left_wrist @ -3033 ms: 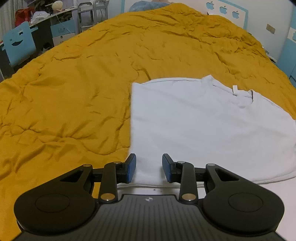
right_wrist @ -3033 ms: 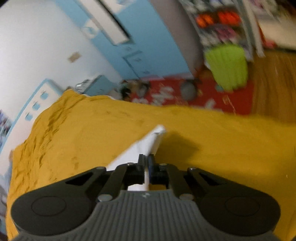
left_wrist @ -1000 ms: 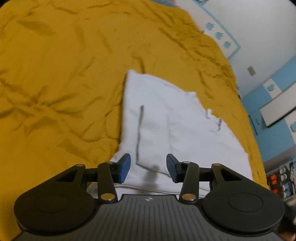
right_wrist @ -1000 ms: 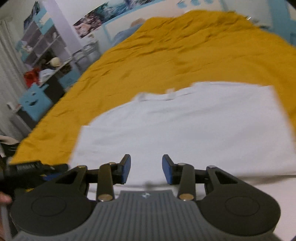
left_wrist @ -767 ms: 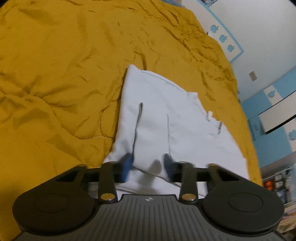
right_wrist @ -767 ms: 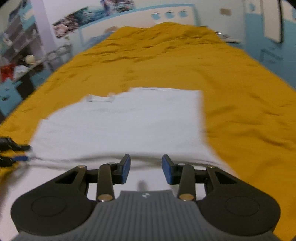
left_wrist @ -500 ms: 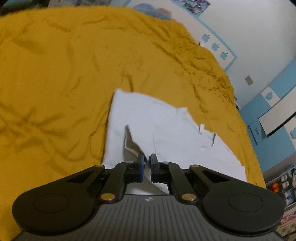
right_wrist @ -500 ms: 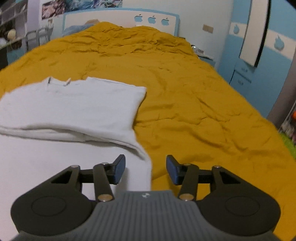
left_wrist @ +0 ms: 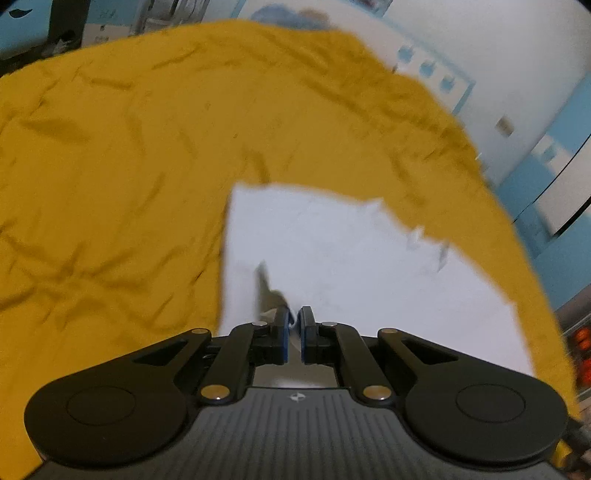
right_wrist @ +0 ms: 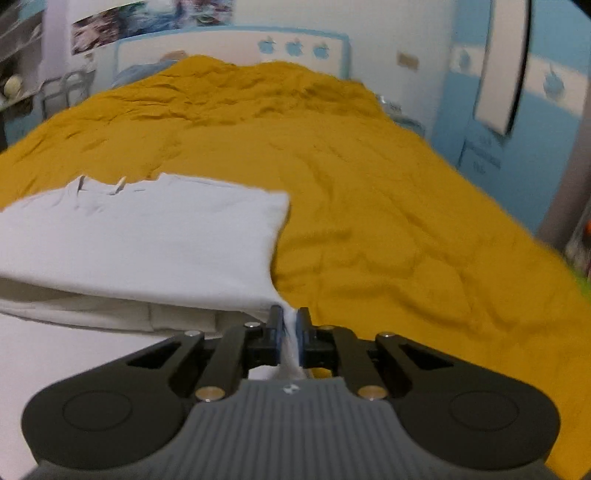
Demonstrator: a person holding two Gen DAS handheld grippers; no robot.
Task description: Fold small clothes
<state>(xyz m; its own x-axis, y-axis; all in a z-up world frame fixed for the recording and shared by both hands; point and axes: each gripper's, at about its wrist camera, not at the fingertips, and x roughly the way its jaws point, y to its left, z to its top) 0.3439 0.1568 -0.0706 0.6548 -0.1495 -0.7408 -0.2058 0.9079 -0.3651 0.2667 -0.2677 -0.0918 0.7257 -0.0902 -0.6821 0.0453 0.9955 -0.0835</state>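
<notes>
A white T-shirt (left_wrist: pixel 351 266) lies on a mustard-yellow quilt (left_wrist: pixel 129 166), its sides folded in and its collar at the far end. My left gripper (left_wrist: pixel 292 320) is shut on the shirt's near left hem corner, which is lifted a little. In the right wrist view the shirt (right_wrist: pixel 147 236) spreads to the left. My right gripper (right_wrist: pixel 289 317) is shut on its near right hem corner, with cloth pinched between the jaws and the hem edge raised off the quilt (right_wrist: pixel 388 221).
The bed's white headboard with blue apple cut-outs (right_wrist: pixel 295 46) stands at the far end. Blue cabinets (right_wrist: pixel 517 122) line the right side. A desk and shelves (left_wrist: pixel 55 26) stand beyond the bed's left edge.
Both grippers came down to the shirt's near hem. The left shut on its corner half a second ago; the right has just shut on the other corner. Both corners now lift slightly.
</notes>
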